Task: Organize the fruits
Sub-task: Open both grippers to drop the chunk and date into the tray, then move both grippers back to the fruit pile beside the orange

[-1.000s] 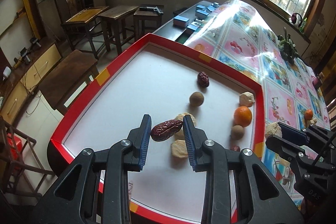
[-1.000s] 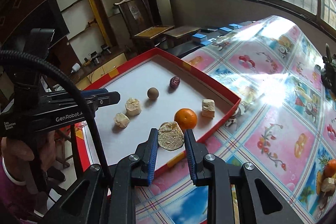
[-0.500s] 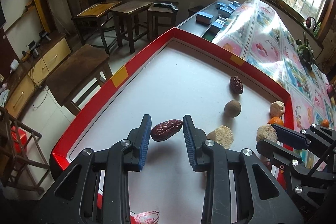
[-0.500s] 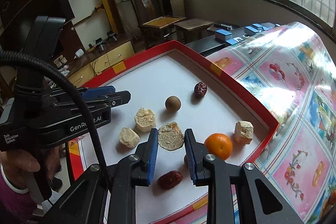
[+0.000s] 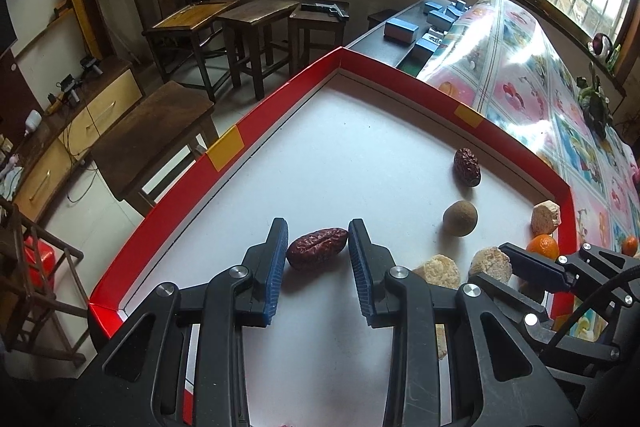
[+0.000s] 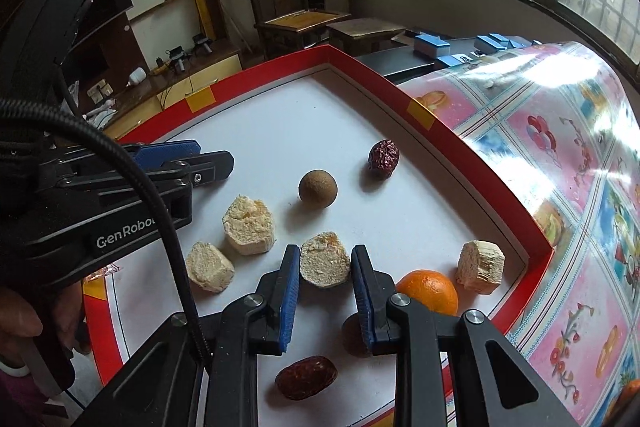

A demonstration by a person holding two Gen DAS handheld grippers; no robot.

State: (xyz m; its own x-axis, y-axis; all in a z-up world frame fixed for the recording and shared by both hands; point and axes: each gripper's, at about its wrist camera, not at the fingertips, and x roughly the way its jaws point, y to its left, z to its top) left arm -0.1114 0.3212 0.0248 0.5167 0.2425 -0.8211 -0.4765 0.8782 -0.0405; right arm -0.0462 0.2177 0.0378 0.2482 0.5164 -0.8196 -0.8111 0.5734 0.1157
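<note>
Red-rimmed white tray [image 5: 224,151] fills frame centre in both views. Right gripper [image 6: 325,269], lower centre of its view, clamps a pale, crumbly dried-fruit chunk [image 6: 323,264] between both blue pads, held over the tray floor. Left gripper [image 5: 318,251], lower centre of its view, holds a dark red, wrinkled, oblong jujube [image 5: 317,248] narrowly between its pads; whether it touches the tray cannot be told. Orange [image 6: 428,291] sits just right of the right gripper; round brown fruit [image 6: 317,187] and a second jujube [image 6: 384,159] lie above, mid-frame.
</note>
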